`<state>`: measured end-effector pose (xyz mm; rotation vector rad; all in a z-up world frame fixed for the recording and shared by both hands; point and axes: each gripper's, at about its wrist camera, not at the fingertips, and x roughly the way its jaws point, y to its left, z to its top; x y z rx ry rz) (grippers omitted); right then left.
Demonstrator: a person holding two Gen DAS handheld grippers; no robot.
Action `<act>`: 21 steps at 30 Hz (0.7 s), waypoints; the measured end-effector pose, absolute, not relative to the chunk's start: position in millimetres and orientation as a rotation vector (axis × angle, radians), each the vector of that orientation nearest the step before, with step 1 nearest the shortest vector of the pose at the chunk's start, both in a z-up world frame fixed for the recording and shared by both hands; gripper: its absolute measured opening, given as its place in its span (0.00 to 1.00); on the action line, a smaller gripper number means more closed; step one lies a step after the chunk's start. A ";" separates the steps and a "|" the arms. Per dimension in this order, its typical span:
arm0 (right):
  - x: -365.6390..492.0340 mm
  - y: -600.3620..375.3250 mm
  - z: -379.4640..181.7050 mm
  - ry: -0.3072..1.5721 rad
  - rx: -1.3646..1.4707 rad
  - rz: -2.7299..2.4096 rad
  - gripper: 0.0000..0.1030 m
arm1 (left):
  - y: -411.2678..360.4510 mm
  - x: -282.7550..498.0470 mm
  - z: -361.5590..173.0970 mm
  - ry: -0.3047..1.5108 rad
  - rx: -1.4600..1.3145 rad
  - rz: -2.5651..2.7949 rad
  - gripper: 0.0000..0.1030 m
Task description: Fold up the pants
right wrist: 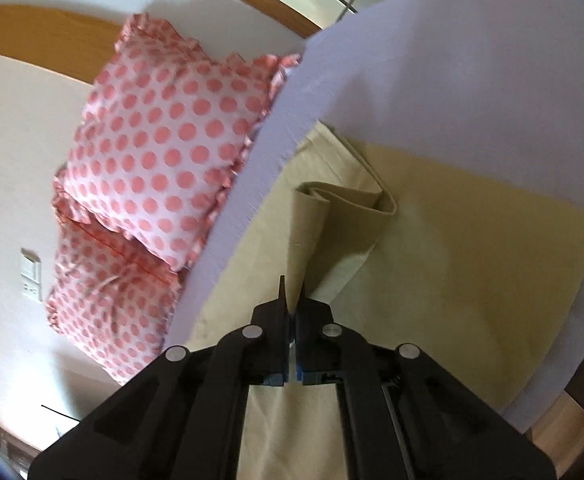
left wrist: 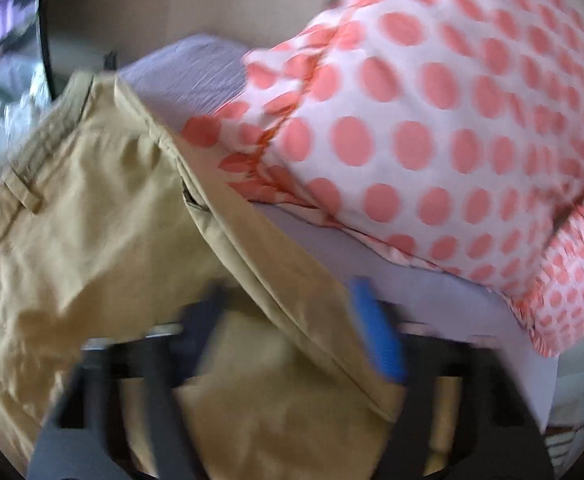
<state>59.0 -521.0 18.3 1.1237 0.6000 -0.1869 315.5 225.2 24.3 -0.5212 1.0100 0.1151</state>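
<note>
Up close in the left wrist view, one pair of tan pants (left wrist: 92, 216) fills the lower left, its waistband and a belt loop showing at the left edge. A fold of the cloth runs down between the two fingers of the left tool (left wrist: 292, 328); one finger carries a blue pad (left wrist: 376, 328), the other is a dark blur. The fingers stand apart with cloth between them, but motion blur hides whether they pinch it, so I cannot tell its state. Two polka-dot pillows (left wrist: 432, 120) lie behind on the pale lilac bed (left wrist: 196, 76), the second one cut off at the right edge. A dark-framed shiny surface at far left is too blurred to make out.

From the right wrist view, the right tool (right wrist: 291, 300) is closed on a raised ridge of the pants (right wrist: 472, 264), which lie spread flat on the bed (right wrist: 452, 60). One trouser leg is doubled over into a loose fold just beyond the fingertips. The same two pillows (right wrist: 172, 144) sit stacked at the bed's left edge. One wall switch (right wrist: 31, 276) shows at far left.
</note>
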 end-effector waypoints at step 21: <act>-14.9 -539.6 30.2 0.556 0.975 -0.383 0.02 | 250.2 -31.5 18.4 0.755 -0.480 0.092 0.09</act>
